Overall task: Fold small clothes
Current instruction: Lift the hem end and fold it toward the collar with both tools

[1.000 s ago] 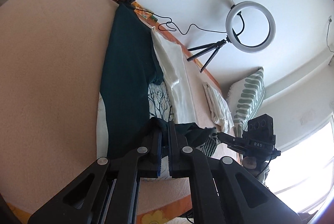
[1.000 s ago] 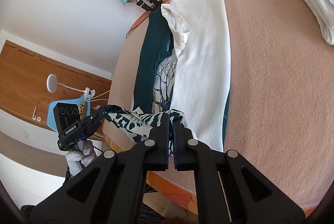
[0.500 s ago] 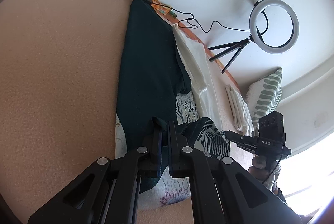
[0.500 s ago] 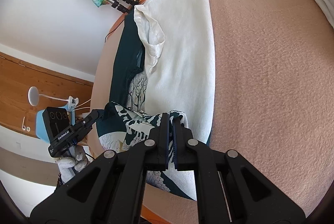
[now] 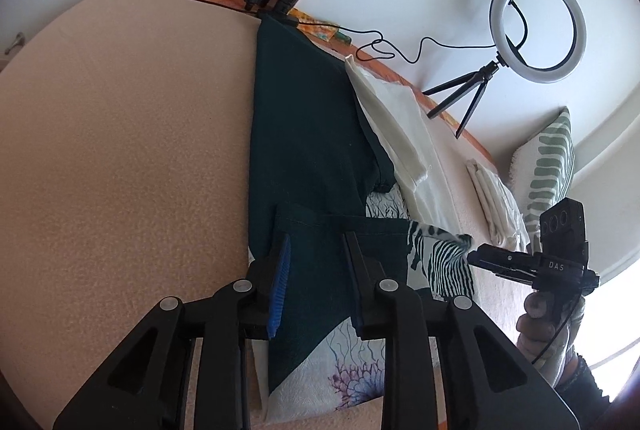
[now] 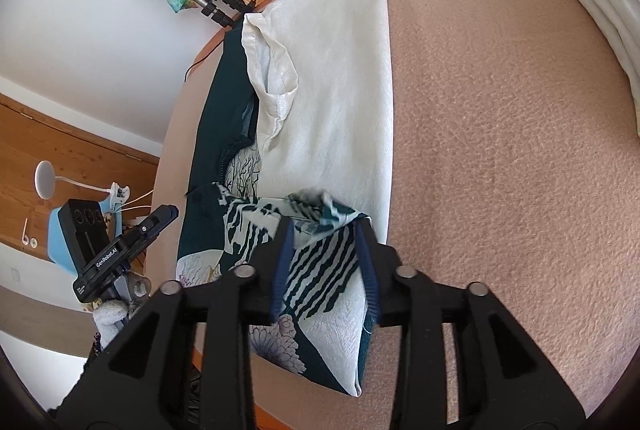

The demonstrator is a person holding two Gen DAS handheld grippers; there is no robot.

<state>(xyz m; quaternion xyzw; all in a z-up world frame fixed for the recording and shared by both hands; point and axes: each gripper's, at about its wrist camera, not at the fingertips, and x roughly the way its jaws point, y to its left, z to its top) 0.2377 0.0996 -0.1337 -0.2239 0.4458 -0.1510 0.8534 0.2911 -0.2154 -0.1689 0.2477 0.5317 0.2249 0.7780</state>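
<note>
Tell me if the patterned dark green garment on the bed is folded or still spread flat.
Partly folded: the near end of the patterned garment is doubled back over itself, and both the left gripper and right gripper are open.

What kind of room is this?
Probably a bedroom. Clothes lie spread on what looks like a bed, with a striped pillow at one end. A ring light on a tripod stands by the wall, so someone films here.

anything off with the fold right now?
Yes. The white sleeve sits bunched and wrinkled over the dark green garment, and the patterned hem folded over them lies crooked.
</note>
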